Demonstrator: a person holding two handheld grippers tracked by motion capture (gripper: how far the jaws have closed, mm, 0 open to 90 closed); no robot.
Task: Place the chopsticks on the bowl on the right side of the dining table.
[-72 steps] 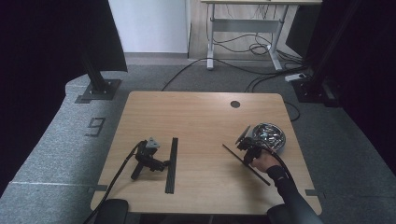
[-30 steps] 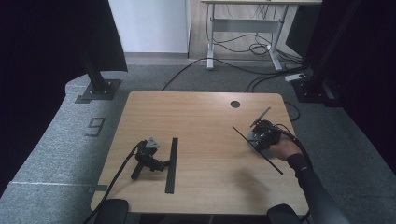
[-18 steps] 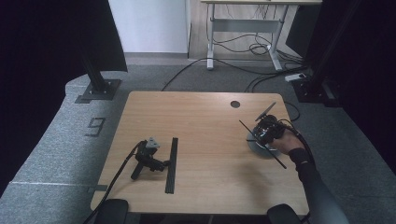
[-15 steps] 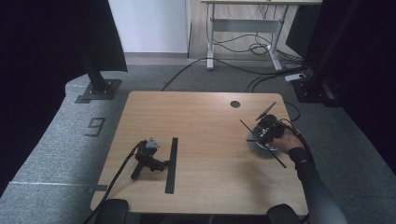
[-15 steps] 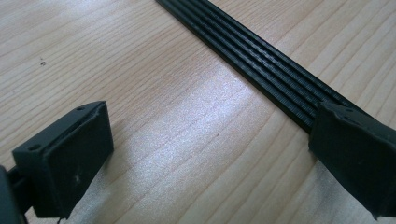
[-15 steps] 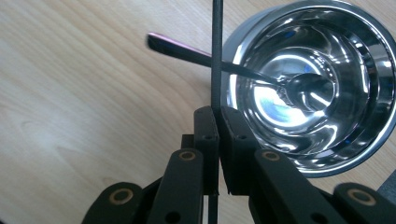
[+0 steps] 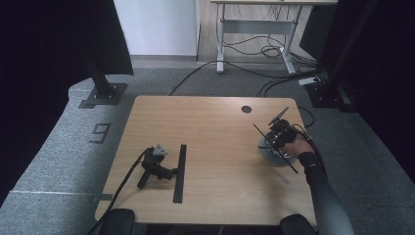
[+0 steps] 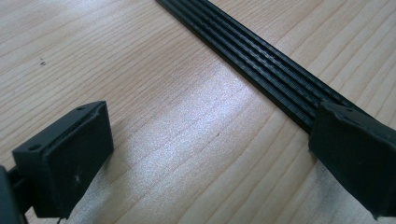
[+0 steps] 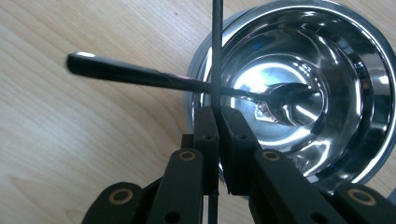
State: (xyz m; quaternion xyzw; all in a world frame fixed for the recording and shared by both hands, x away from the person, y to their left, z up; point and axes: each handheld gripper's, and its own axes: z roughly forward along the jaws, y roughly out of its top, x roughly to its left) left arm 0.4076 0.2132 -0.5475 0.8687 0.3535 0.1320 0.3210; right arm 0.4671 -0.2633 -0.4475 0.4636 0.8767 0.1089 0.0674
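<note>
Clamping a thin black rod [image 9: 215, 51] between pressed-together jaws, the right gripper [image 7: 280, 135] has carried it from the table's near right to hang above a steel bowl [image 9: 355, 93], so lowering it inside looks next. Its own view reveals a spoon [image 9: 154, 79] resting in that bowl. Idle on the table [image 7: 215, 122], the left gripper [image 7: 155, 166] lies with jaws spread beside a black ribbed strip [image 8: 261, 65].

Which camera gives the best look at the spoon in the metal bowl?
The right gripper view: the spoon lies close up, handle over the rim of the bowl. In the high view the bowl is small, and the spoon can't be made out.
</note>
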